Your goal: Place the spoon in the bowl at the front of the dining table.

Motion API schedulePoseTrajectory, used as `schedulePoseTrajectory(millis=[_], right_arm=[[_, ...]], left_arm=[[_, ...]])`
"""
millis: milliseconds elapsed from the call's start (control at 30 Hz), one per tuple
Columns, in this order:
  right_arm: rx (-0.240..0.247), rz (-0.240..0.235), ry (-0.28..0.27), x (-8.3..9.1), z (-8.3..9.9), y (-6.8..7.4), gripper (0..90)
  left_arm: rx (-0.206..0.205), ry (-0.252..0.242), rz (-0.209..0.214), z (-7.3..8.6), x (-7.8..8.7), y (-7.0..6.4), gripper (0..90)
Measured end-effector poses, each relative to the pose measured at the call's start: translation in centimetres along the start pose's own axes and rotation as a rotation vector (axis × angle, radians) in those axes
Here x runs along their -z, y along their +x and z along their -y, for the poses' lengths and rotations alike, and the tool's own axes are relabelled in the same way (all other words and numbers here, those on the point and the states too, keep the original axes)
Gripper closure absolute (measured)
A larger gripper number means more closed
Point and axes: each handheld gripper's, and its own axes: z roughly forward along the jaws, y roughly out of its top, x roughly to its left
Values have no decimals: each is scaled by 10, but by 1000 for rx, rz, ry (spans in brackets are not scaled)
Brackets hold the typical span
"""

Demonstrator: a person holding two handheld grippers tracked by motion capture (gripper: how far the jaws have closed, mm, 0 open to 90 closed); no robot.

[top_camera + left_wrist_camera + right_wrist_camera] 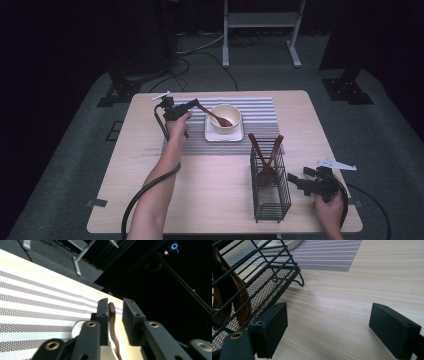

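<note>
A brown wooden spoon (212, 116) leans in a white bowl (231, 114) on a square white plate (210, 135). My left gripper (196, 103) is at the spoon's handle end. In the left gripper view the left gripper (116, 303) is open: the spoon handle (113, 322) lies against the left jaw, with a gap to the right jaw. A black wire basket (272, 197) holds two wooden utensils (265, 150). My right gripper (297, 176) rests just right of the basket, open and empty (329, 315), with the basket (262, 272) to its left.
A grey striped placemat (260, 112) lies under the plate at the table's back middle. The light wooden table (210, 200) has bare room at the front left. A metal stand (260, 22) and cables are on the floor behind.
</note>
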Motion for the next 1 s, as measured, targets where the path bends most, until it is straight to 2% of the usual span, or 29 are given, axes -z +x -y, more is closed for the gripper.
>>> schedulePoseTrajectory(millis=[67, 100, 333, 400, 667, 1000], right_arm=[[0, 0, 0, 0, 0, 0, 141], [1, 1, -1, 0, 0, 0, 141], [0, 4, -2, 0, 0, 0, 141], [2, 5, -2, 0, 0, 0, 141], [4, 7, -1, 0, 0, 1, 141], [6, 12, 1, 0, 0, 1, 141]], left_arm=[[-5, -6, -5, 1, 1, 0, 709], [-10, 0, -8, 2, 2, 1, 665], [-25, 6, -21, 3, 6, 2, 538], [-34, 8, -13, 3, 8, 1, 512], [-44, 17, -10, 3, 14, 0, 432], [-62, 41, -5, 7, 25, 6, 374]])
